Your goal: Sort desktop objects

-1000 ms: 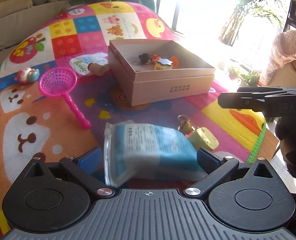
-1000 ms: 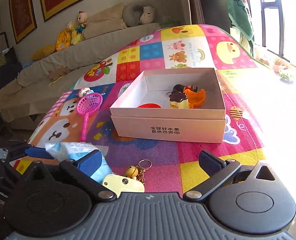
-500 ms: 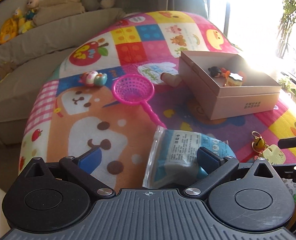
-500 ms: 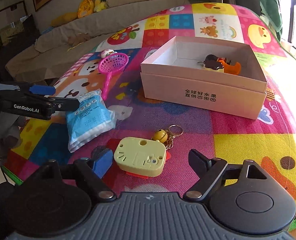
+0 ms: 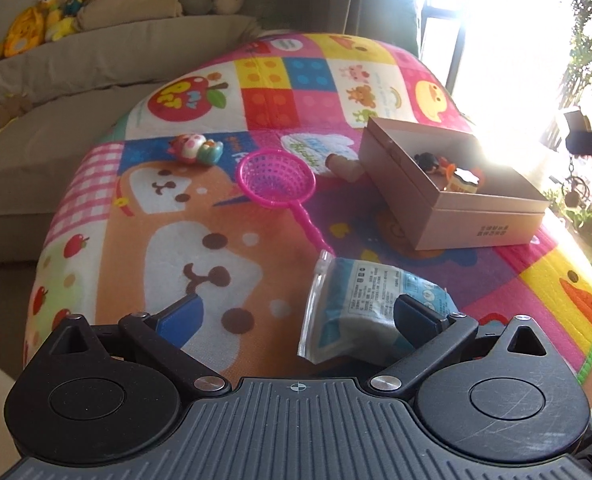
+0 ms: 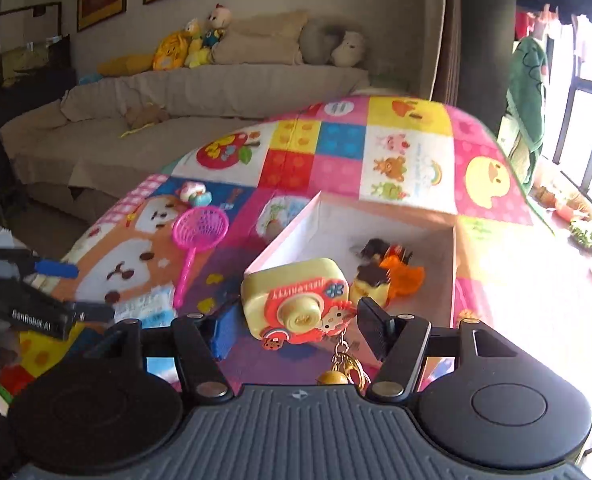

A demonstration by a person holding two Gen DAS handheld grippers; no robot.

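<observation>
Low over the patchwork play mat (image 5: 224, 264), the left gripper (image 5: 296, 316) stands wide apart, its right finger on a blue-and-white plastic packet (image 5: 360, 300). From the right wrist, the right gripper (image 6: 292, 326) is clamped on a yellow toy camera keychain (image 6: 296, 300), just before the open pink cardboard box (image 6: 454, 276).

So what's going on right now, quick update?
Right gripper shut on toy camera, lifted near the box. Left gripper open beside tissue pack. Nothing blocking the box.

My glossy plastic toy camera (image 6: 296, 300) dangles a shiny metal keyring (image 6: 346, 364); lower right, the crinkly plastic pouch (image 5: 372, 300) lies on soft printed cloth (image 5: 136, 216).
</observation>
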